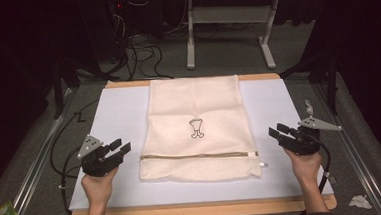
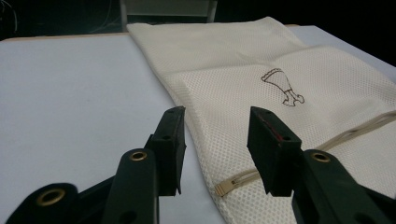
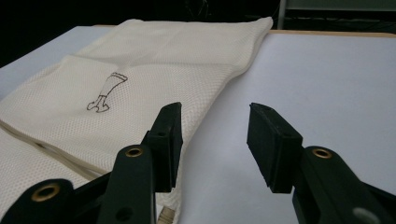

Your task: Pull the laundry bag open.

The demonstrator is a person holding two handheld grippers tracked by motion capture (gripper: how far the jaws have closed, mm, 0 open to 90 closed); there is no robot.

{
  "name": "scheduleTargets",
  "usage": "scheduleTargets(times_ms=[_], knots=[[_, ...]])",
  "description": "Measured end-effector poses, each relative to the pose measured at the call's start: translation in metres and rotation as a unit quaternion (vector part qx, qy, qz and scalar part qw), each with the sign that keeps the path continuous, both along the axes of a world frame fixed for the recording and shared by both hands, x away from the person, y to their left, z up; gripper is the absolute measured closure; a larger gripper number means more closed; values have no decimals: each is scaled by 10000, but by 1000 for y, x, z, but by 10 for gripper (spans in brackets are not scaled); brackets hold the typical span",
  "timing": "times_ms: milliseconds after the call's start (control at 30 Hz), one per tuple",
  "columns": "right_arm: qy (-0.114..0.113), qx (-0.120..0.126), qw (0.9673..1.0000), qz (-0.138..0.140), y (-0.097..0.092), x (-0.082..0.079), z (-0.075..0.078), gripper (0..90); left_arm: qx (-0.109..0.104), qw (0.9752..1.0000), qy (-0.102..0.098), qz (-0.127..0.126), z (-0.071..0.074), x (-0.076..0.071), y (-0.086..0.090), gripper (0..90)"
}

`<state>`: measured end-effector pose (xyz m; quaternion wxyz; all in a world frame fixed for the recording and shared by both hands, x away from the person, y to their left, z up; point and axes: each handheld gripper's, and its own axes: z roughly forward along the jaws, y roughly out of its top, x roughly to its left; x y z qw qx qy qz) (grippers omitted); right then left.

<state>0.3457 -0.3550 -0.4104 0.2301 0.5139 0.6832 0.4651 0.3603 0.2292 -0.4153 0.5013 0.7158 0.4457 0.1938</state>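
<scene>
The mesh bag (image 1: 198,129) is laid flat mid-bench, long axis running away from the person. It is flanked by the left gripper (image 1: 115,151) and right gripper (image 1: 280,134), jaws apart and empty, both aimed inward, about equally near.

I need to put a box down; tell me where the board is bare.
Two bare strips of the white board flank the mesh bag: one left, one right. The left claw and right claw hover over their near ends. The middle is taken.
</scene>
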Motion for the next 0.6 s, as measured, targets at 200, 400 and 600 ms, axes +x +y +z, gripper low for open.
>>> scheduleTargets(times_ms=[200, 400, 600], knots=[[-84, 114, 9997, -175, -13, -6, 1, 561, -52, 9999, -33, 128, 1, 1, 7, 559], [-87, 250, 9990, -365, -25, -9, -5, 561, -65, 9995, -15, 317, -1, 2, 15, 538], [-99, 260, 9984, -497, -33, -11, -8, 565, -66, 9990, -3, 445, -4, 3, 22, 518]])
